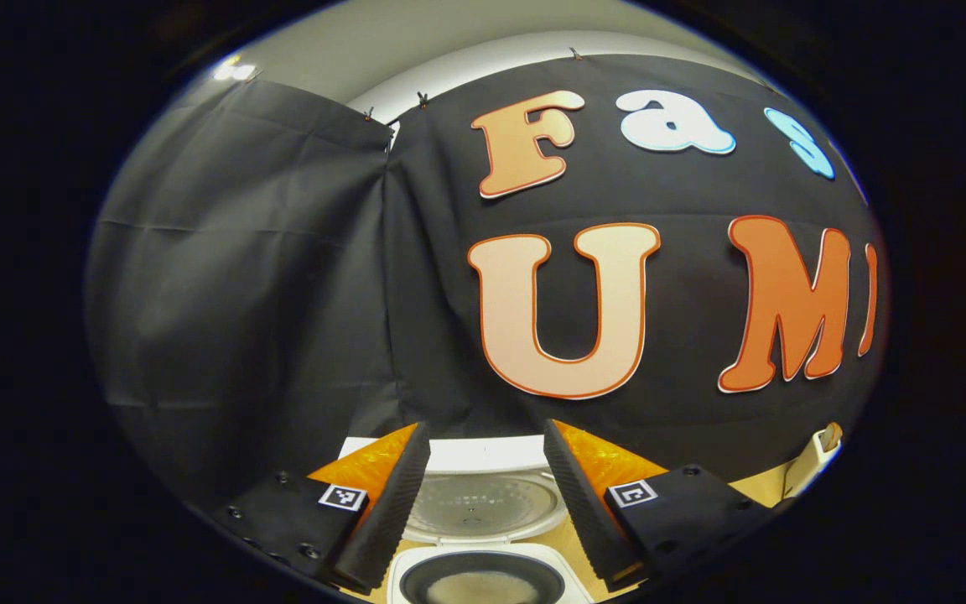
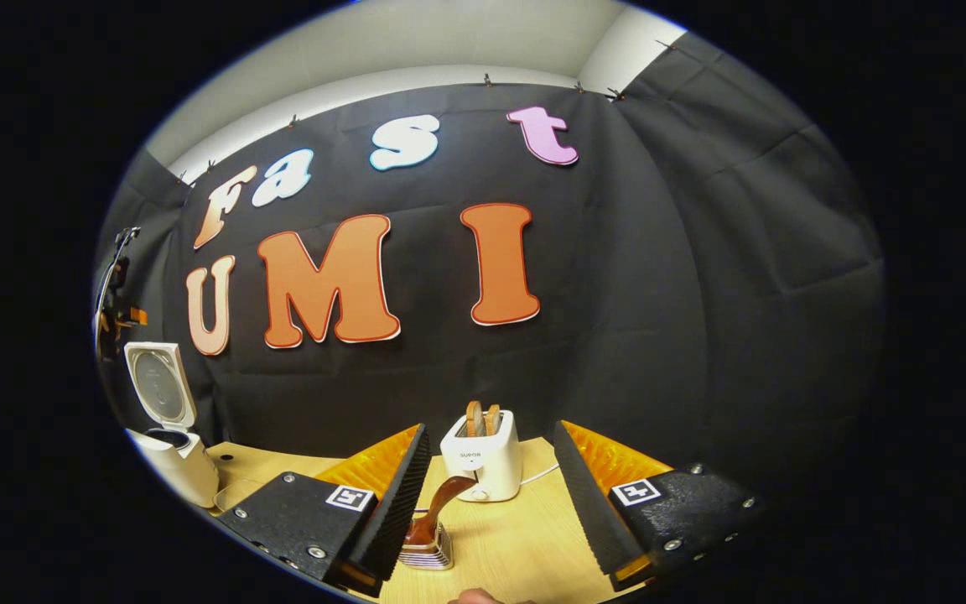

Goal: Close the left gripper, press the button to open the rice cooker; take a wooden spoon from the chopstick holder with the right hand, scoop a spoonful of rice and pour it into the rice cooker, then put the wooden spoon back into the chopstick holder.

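In the left gripper view the white rice cooker (image 1: 416, 570) stands open just below and between my fingers, its round lid (image 1: 483, 503) tipped up and back. Its dark inner pot (image 1: 533, 570) holds something pale. My left gripper (image 1: 485, 428) is open above it, holding nothing. In the right gripper view a brown wooden spoon (image 2: 437, 503) leans in a small ribbed holder (image 2: 426, 555) on the table, close to my left finger (image 2: 395, 503). My right gripper (image 2: 491, 428) is open, apart from the spoon. The rice cooker (image 2: 177, 461), lid up, sits far left.
A white toaster (image 2: 480, 457) with two slices in it stands on the wooden table (image 2: 525, 537) behind the spoon holder, its cord trailing right. A white object (image 1: 818, 457) with a tan top is at the right edge of the left gripper view. Black cloth walls close in behind.
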`<state>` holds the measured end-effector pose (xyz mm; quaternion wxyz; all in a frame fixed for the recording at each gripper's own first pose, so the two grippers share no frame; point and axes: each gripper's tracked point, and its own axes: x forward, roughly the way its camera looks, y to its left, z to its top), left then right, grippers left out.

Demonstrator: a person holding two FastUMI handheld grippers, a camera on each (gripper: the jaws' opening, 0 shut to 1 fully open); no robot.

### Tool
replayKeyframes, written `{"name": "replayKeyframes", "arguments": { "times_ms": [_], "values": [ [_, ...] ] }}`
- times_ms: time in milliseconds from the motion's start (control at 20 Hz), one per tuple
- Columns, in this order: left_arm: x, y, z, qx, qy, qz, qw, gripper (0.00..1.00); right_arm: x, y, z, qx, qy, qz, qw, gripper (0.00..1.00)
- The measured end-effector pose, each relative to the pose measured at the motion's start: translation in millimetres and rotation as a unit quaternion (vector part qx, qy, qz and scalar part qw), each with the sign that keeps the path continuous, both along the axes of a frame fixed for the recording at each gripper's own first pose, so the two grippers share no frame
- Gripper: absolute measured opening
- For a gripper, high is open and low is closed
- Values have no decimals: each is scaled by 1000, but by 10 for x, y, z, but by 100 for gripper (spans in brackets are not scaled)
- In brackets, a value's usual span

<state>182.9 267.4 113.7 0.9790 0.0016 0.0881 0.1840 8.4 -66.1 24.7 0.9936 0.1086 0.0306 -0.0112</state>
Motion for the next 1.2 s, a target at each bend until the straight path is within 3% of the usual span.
{"name": "replayKeyframes", "arguments": {
  "times_ms": [200,300,600,800,1200],
  "values": [
    [353,162,89,-14,17,0,1000,85,-94,-17,147,-13,-6,-2,1000,88],
    [555,222,58,-22,30,1,999,89,-147,5,225,-14,-11,2,1000,88],
    [923,464,-535,-70,117,22,990,87,-323,-35,298,-24,-16,7,1000,88],
    [811,550,-836,-67,170,40,982,88,-420,-98,319,-29,-21,2,999,88],
    [85,170,-981,-116,252,1,961,87,-384,128,263,-9,-29,33,999,88]
  ]
}}
